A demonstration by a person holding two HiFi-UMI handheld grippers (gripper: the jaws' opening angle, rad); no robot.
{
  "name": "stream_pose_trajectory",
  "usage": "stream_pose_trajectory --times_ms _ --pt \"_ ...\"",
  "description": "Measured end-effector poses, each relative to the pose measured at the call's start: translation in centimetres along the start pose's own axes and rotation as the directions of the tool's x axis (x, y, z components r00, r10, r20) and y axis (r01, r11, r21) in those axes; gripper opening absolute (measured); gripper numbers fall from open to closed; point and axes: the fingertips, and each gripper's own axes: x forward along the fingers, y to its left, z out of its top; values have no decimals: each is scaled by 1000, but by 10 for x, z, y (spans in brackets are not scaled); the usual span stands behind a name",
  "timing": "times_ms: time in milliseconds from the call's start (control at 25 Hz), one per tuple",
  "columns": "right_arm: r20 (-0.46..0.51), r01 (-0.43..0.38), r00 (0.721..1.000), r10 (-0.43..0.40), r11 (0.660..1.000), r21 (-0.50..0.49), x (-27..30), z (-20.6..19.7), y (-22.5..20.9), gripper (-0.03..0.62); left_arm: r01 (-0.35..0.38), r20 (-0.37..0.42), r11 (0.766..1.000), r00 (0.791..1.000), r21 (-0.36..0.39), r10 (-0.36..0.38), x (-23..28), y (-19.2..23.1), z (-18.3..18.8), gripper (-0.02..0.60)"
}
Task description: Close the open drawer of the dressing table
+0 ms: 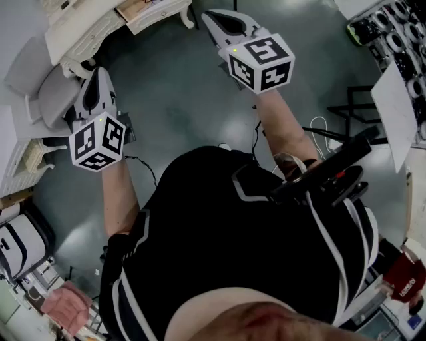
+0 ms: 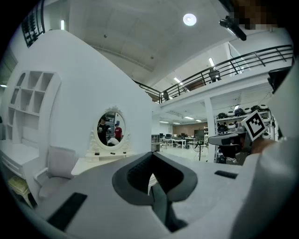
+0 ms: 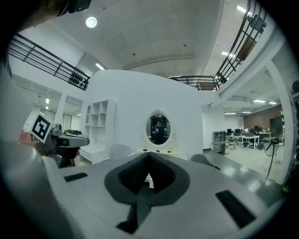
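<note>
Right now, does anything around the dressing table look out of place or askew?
Only the drawer, at the top of the head view: it appears to jut out from the dressing table with its brownish inside showing, so it looks left open. Nothing looks spilled or broken.

White carved dressing table [image 1: 90,36] cut off at head view's top edge, its drawer hidden in gripper views behind white-and-grey right gripper [image 3: 148,163] and left gripper [image 2: 152,161], small dark items [image 3: 143,150] along tabletop's back edge unidentifiable, figures in oval white-framed mirror [image 3: 159,128] too small
</note>
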Motion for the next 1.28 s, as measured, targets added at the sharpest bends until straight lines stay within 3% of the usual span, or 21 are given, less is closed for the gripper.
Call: stream_pose_trajectory --times_ms 640,1040,1280 --pt "-5 61 998 -61 998 15 -11 2 23 5 51 -9 999 999 10 -51 -19 12 -3 3" --pt "4 113 994 -113 994 -6 -5 5 57 5 106 19 994 994 -15 -105 -30 42 -11 3" --pt "-12 95 995 -95 995 -25 12 3 67 5 111 2 994 994 -21 -111 -20 56 -19 3"
